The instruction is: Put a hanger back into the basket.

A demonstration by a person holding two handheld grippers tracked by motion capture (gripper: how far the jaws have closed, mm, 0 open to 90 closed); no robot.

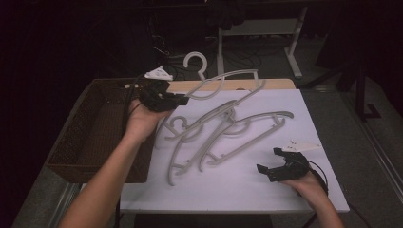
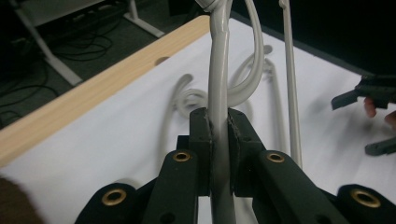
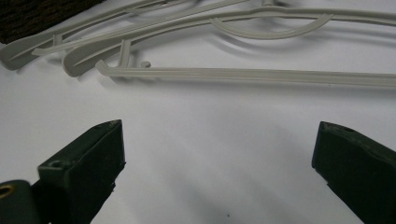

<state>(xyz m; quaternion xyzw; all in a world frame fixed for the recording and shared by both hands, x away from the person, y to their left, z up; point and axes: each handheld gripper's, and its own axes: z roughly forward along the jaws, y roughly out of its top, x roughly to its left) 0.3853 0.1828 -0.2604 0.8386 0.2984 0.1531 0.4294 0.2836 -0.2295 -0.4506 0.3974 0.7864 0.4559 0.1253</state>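
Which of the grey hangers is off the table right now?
The far hanger, clamped in the left gripper: it is lifted, its hook up past the table's back edge. The other hangers lie flat on the table.

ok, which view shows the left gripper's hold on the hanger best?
Left gripper view: the left gripper has its jaws shut on the grey hanger, the bar pinched between the pads. In the high view the same gripper holds the hanger raised above the table, but the contact is small and dark.
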